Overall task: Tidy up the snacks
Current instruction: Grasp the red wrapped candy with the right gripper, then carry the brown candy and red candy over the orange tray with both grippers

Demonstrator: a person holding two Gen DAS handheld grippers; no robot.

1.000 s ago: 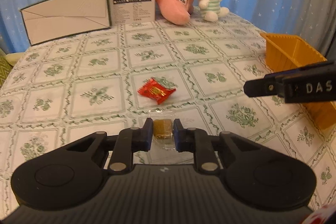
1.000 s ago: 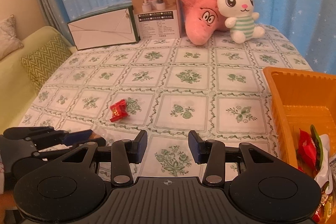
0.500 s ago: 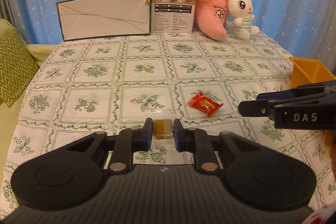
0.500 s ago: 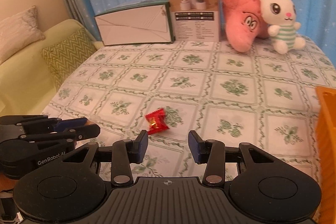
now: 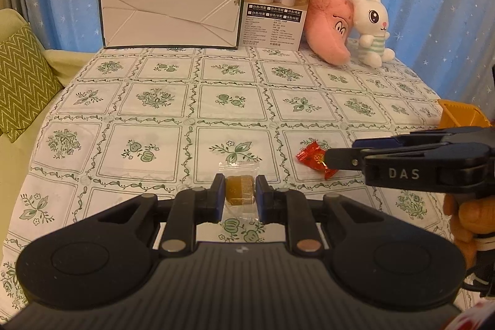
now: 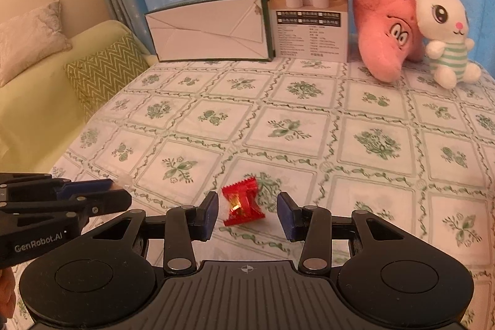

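My left gripper [image 5: 240, 190] is shut on a brown candy in a clear wrapper [image 5: 239, 190], held just above the tablecloth. A red-wrapped candy [image 6: 243, 202] lies on the cloth; it also shows in the left wrist view [image 5: 314, 158]. My right gripper [image 6: 246, 214] is open, its jaws standing on either side of the red candy without touching it. In the left wrist view the right gripper's fingers [image 5: 343, 158] come in from the right over the red candy. In the right wrist view the left gripper's fingers [image 6: 92, 197] show at the left.
An orange basket [image 5: 461, 115] stands at the table's right edge. At the back stand a white box [image 5: 171, 17], a carton [image 5: 275, 11], a pink plush [image 6: 383, 27] and a white bunny [image 6: 445, 33]. A sofa with a green zigzag cushion [image 6: 105, 70] is to the left.
My right gripper has moved left, away from the basket, until the red candy lies between its open jaws. My left gripper has kept hold of the brown candy and turned leftward.
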